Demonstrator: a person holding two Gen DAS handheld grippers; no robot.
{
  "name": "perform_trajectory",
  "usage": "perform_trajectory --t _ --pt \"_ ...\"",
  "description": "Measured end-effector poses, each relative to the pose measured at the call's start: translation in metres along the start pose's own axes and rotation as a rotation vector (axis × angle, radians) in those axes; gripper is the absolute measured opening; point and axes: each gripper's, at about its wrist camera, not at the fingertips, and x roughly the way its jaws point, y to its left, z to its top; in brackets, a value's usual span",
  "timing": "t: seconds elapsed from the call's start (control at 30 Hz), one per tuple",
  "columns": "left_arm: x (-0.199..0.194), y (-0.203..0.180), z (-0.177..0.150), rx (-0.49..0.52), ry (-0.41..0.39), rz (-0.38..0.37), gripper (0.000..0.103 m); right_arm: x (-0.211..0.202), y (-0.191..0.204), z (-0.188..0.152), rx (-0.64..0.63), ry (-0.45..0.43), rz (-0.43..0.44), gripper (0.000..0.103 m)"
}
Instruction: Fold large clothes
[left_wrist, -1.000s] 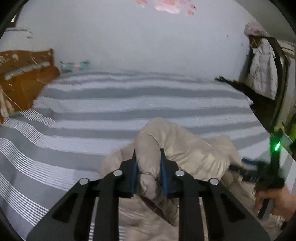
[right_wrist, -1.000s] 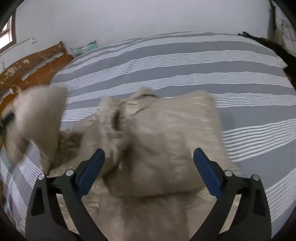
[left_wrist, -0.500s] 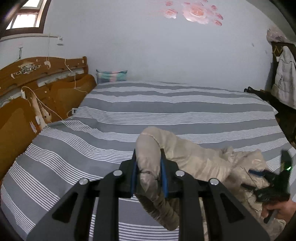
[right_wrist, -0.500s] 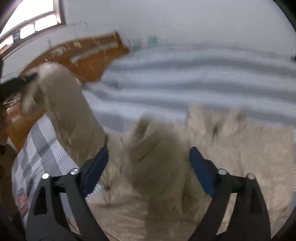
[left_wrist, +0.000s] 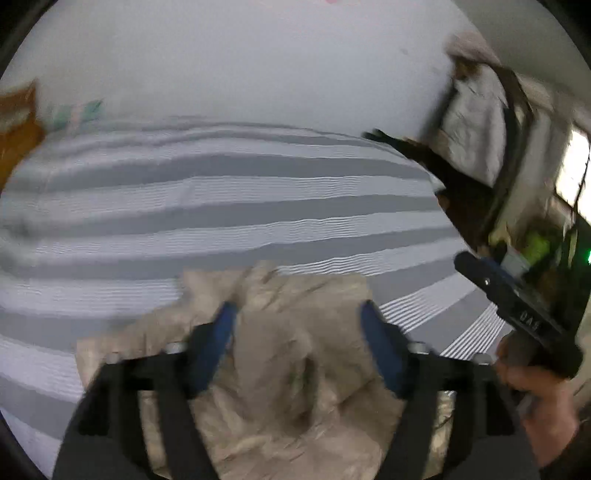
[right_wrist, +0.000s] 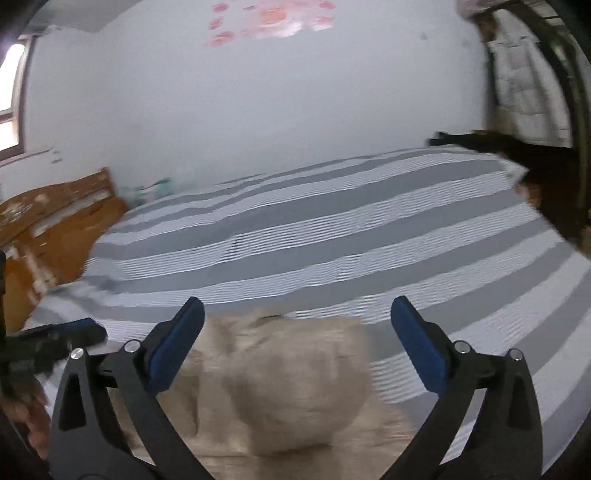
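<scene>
- As seen from the left wrist, the left gripper (left_wrist: 297, 325) is blurred, its jaws are opening, and nothing is pinched; the beige garment (left_wrist: 295, 369) is seen crumpled between and below the blue pads, lying on the striped bedspread (left_wrist: 221, 206) at its near edge.
- At the right edge, the right gripper (left_wrist: 517, 310) is held up in a hand (left_wrist: 535, 387), off the cloth.
- A pale coat (left_wrist: 476, 122) is seen hung on a dark rack by the wall.
- From the right wrist, the right gripper (right_wrist: 297, 332) is seen spread wide, still opening, with nothing gripped; the beige garment (right_wrist: 295, 384) is bunched on the bedspread below it.
- The left gripper (right_wrist: 55, 332) is glimpsed at far left, beside the wooden headboard (right_wrist: 55, 218).
- Pink flower decals (right_wrist: 273, 18) are seen on the wall.
</scene>
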Motion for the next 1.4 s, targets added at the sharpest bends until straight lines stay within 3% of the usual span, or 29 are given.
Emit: perform_trajectory --t 0.07,0.17,0.27,0.47,0.5,0.57,0.6,0.67,0.73,0.77,0.83,0.9,0.97,1.1,1.27,1.4 --pt "0.0 -0.027 0.002 0.082 -0.011 0.017 0.088 -0.005 -0.014 -0.003 -0.04 0.0 -0.041 0.1" --pt "-0.012 -0.016 -0.004 0.05 -0.016 0.062 0.092 0.005 -0.018 -0.014 -0.04 0.038 -0.015 0.1" --pt "-0.029 0.032 -0.023 -0.03 -0.016 0.149 0.093 0.032 0.001 -0.04 -0.055 0.146 0.048 0.1" --pt "-0.062 0.119 -0.098 -0.115 0.016 0.32 0.094 0.112 0.048 -0.093 -0.146 0.316 0.068 0.096" --pt "-0.063 0.124 -0.11 -0.138 0.024 0.339 0.094 0.132 0.053 -0.106 -0.158 0.383 0.062 0.087" --pt "-0.063 0.131 -0.13 -0.195 0.041 0.347 0.094 0.153 0.056 -0.121 -0.145 0.476 0.084 0.045" --pt "-0.063 0.131 -0.138 -0.212 0.04 0.354 0.094 0.154 0.057 -0.124 -0.155 0.479 0.093 0.037" --pt "-0.065 0.129 -0.15 -0.226 0.03 0.356 0.094 0.143 0.052 -0.116 -0.174 0.423 0.055 0.03" --pt "-0.064 0.125 -0.155 -0.22 0.012 0.365 0.094 0.133 0.034 -0.102 -0.159 0.351 -0.072 0.029" --pt "-0.063 0.124 -0.156 -0.214 0.011 0.371 0.094 0.133 0.019 -0.097 -0.136 0.332 -0.148 0.03" --pt "-0.06 0.119 -0.158 -0.208 0.023 0.363 0.094 0.14 0.002 -0.094 -0.132 0.378 -0.218 0.046" --pt "-0.069 0.112 -0.161 -0.195 -0.003 0.361 0.094 0.132 -0.003 -0.091 -0.151 0.354 -0.221 0.087" --pt "-0.083 0.105 -0.165 -0.161 -0.02 0.39 0.094 0.1 -0.002 -0.083 -0.192 0.255 -0.2 0.1" --pt "-0.116 0.09 -0.183 -0.077 -0.097 0.427 0.094 0.033 -0.007 -0.088 -0.199 0.201 -0.136 0.1" --pt "-0.144 0.066 -0.196 -0.065 -0.134 0.396 0.094 -0.071 -0.014 -0.117 -0.17 0.167 -0.102 0.1" --pt "-0.179 0.045 -0.209 -0.067 -0.154 0.404 0.096 -0.153 0.009 -0.134 -0.152 0.177 -0.085 0.1"
